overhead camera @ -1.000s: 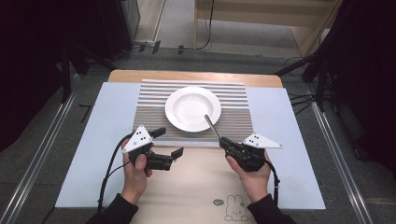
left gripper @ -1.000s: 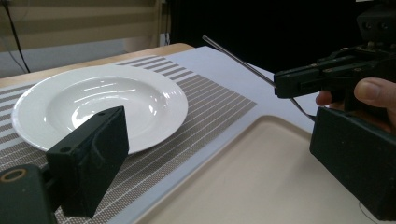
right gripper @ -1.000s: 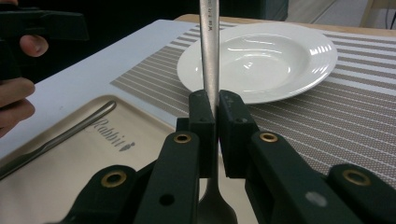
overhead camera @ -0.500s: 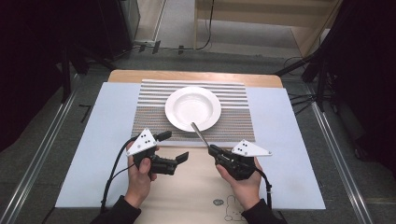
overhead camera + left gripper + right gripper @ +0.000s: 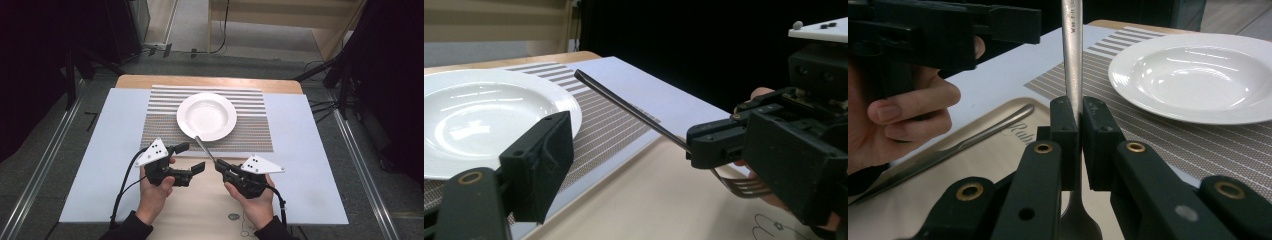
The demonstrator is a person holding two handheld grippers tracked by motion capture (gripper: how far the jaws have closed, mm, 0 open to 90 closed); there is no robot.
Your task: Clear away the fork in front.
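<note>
Moved since earlier frames: right hand-held gripper (image 5: 218, 164) has carried the fork (image 5: 204, 149) toward the person and toward the middle of the counter (image 5: 100, 165), so the handle tip now lies at the near rim of the plate (image 5: 206, 116) rather than over its bowl; left hand-held gripper (image 5: 191, 159) has barely shifted, and its jaws have just been closing a little with nothing between them.
Right hand-held gripper: jaws clamped tight on the fork's neck, tines behind them toward the palm, handle sticking out ahead.
Left hand-held gripper: jaws stand apart, holding nothing, pointing across at the right one.
Fork's long axis: runs from the right gripper's jaws up and away toward the plate, slanted a little toward the left gripper's side, clear of the counter.
Key relation: handle (image 5: 624, 105) passes ahead of the left gripper's open jaws, crossing their line; a short reach forward would likely bring them round it.
Nearer hand: right has the fork; left is just beside, the free one for a handover.
Knife (image 5: 948, 150): lies flat on the beige mat (image 5: 200, 210) below the left hand (image 5: 908, 115), long axis slanting away from the right gripper.
Edges: plate rim close to the handle tip; striped placemat (image 5: 160, 125) edge under it.
Open room: bare pale cover to the outside of each gripper; beige mat free toward the person.
</note>
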